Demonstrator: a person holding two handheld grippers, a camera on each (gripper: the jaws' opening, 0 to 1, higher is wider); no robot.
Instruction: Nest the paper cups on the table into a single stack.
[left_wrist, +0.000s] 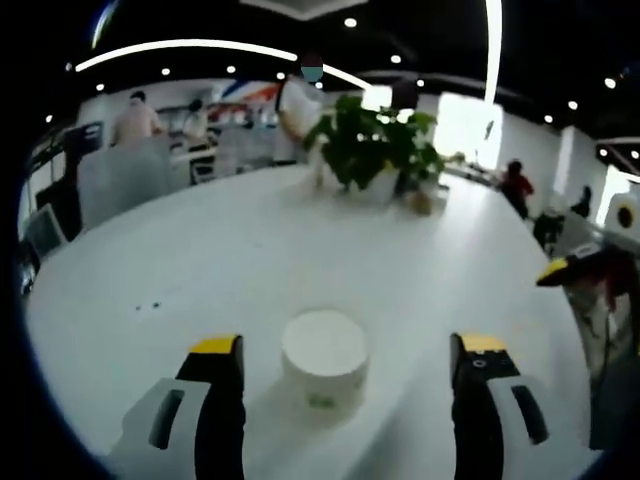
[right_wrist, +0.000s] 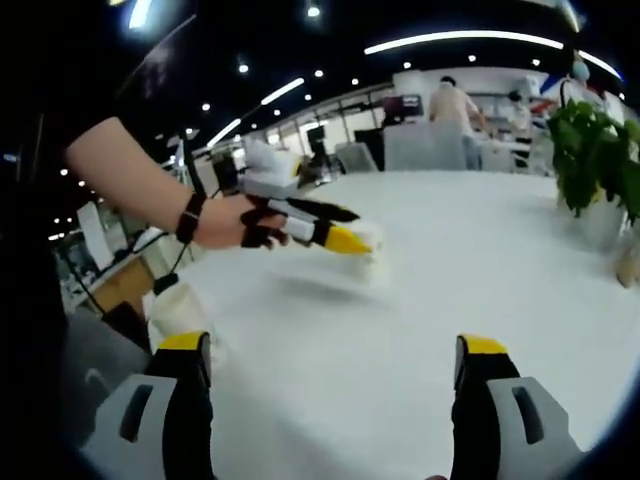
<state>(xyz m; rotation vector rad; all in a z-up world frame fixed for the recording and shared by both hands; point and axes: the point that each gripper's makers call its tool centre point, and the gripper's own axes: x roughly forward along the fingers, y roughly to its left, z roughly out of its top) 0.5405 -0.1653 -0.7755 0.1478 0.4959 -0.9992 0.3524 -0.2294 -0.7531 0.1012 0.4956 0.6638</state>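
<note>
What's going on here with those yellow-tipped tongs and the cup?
A person holds a gripper in each hand at a big white table. The left gripper is open, its jaws either side of an upside-down paper cup standing on the table, not yet gripped. The right gripper is open too, with nothing between its jaws. In the right gripper view, the person's hand brings the left gripper over the table. A potted plant stands further back.
</note>
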